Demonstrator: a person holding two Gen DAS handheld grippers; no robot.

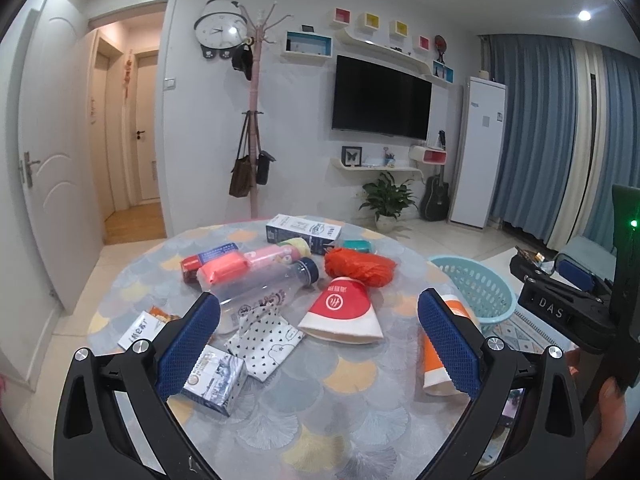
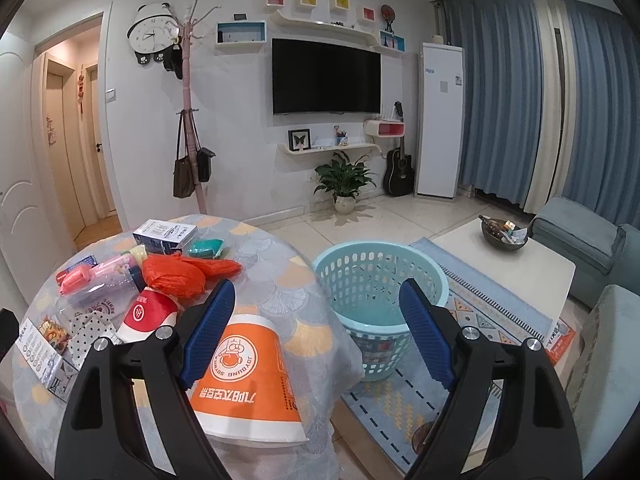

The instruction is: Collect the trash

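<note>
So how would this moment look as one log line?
left claw: open, empty | right claw: open over orange cup | basket: empty

Perforated plastic basket [image 2: 380, 280], paper cup [image 2: 244, 376]

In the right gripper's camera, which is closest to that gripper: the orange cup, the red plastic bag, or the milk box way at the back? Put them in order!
1. Orange cup: right at the open right hand-held gripper, by its left finger.
2. Red plastic bag: farther back, mid-table, to the left.
3. Milk box: at the table's far edge, farthest.
</note>
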